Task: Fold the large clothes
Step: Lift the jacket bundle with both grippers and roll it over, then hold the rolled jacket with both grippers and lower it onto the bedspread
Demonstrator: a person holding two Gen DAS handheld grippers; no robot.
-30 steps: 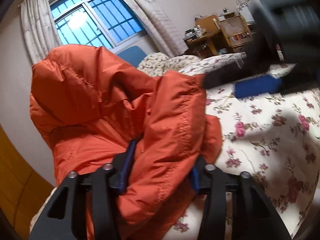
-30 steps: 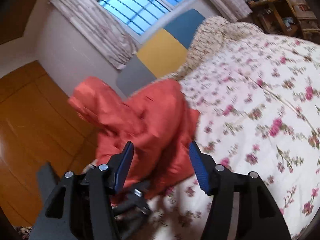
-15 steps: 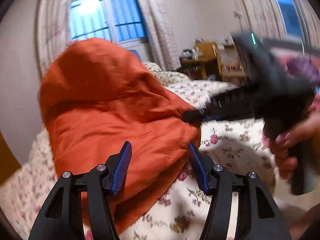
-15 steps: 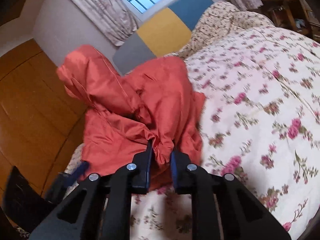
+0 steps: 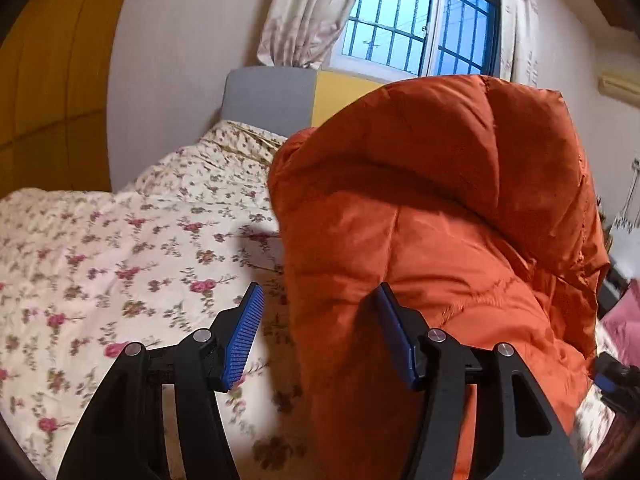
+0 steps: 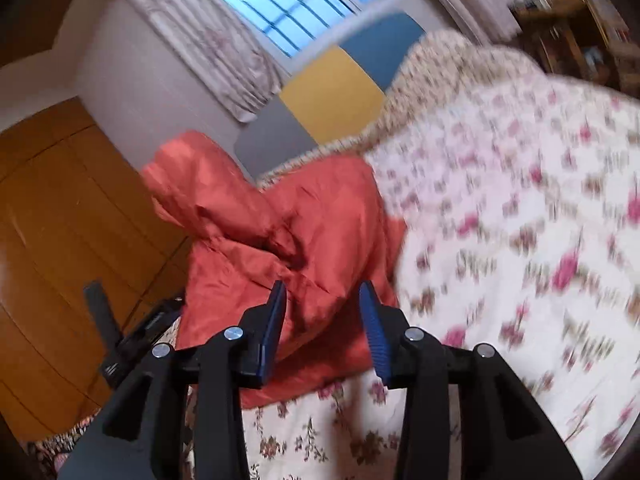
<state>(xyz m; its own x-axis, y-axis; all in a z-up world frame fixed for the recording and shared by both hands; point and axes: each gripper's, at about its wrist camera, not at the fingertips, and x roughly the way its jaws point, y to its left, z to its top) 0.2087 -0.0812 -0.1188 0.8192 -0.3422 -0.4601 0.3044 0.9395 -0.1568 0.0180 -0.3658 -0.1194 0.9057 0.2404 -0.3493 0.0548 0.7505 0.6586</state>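
Note:
An orange padded jacket with a hood (image 5: pixel 440 220) lies bunched on the floral bedspread (image 5: pixel 120 248). My left gripper (image 5: pixel 320 336) is open and empty, close to the jacket's left edge, with its right finger against the fabric. In the right wrist view the jacket (image 6: pixel 280 240) sits near the bed's left edge. My right gripper (image 6: pixel 324 332) is open and empty just in front of the jacket's lower fold. The left gripper's body (image 6: pixel 132 336) shows at the left of the jacket.
A grey, yellow and blue headboard (image 6: pixel 332 92) stands under a barred window (image 5: pixel 420 28) with curtains. A wooden wardrobe (image 6: pixel 60 240) runs along the bed's left side. A desk with clutter (image 6: pixel 572 12) stands at the far right.
My left gripper let go of the jacket and swung left. My right gripper shut on the jacket's fold half a second ago and has now opened and drawn back.

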